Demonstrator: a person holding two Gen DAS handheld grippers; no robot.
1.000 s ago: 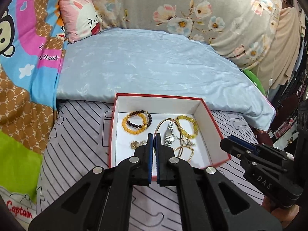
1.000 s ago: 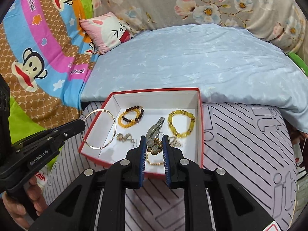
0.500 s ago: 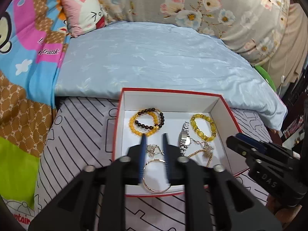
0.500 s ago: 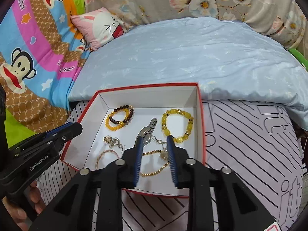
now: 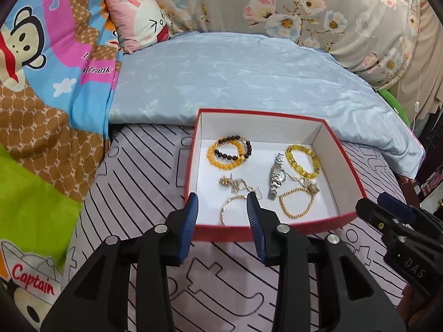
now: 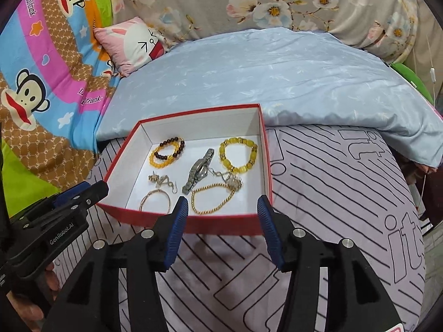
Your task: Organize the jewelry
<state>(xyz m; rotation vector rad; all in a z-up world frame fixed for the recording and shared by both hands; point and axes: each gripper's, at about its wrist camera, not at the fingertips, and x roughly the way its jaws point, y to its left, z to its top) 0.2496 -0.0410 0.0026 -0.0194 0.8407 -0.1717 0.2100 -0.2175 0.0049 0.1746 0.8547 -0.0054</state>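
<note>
A red box (image 5: 277, 231) with a white inside lies on the striped bedsheet. In it are orange and dark bead bracelets (image 5: 229, 153), a yellow bead bracelet (image 5: 301, 160), a silver watch (image 5: 277, 177), a gold chain bracelet (image 5: 296, 203), a thin gold bangle (image 5: 235, 210) and small earrings (image 5: 235, 184). My left gripper (image 5: 222, 197) hovers at the box's near wall, jaws opening, with nothing between the pads. My right gripper (image 6: 222, 200) hangs over the near wall (image 6: 221, 225) above the chain bracelet (image 6: 213, 197), jaws opening and holding nothing.
A light blue quilt (image 5: 235, 77) lies just behind the box. A pink rabbit pillow (image 5: 141, 25) and a cartoon monkey blanket (image 5: 41, 69) are at the left, a floral cushion (image 5: 304, 8) at the back. Striped sheet (image 6: 332, 193) spreads right of the box.
Left gripper was shut on the gold bangle, right on the chain bracelet. Both pieces now lie in the box, and both grippers have opened and drawn back to its near wall.
</note>
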